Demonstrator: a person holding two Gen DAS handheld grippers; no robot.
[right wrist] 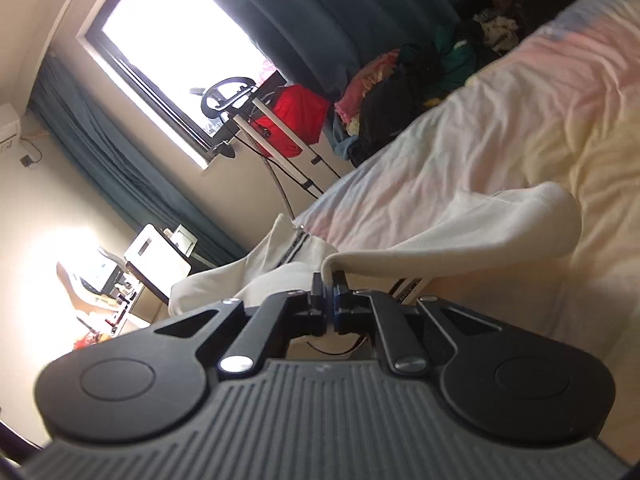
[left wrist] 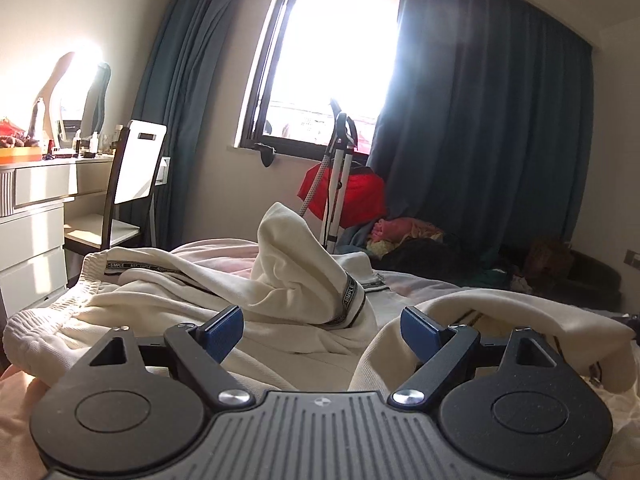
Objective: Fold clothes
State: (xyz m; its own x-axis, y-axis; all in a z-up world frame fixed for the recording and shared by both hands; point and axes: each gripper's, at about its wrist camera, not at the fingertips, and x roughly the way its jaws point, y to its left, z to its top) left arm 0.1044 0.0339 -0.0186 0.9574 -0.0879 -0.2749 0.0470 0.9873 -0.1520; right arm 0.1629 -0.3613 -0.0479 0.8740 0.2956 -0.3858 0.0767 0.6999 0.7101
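Cream fabric of the trousers (right wrist: 460,236) is pinched at an edge in the closed right claw (right wrist: 330,304), probably to draw a leg out flat. The left claw (left wrist: 322,332) gapes empty above the crumpled heap on the bed (right wrist: 500,128). Farther off, their black trim tape (left wrist: 350,294) reads "SIMPLE".

One cream garment (left wrist: 192,304), two grippers, perhaps one chair (left wrist: 136,168).
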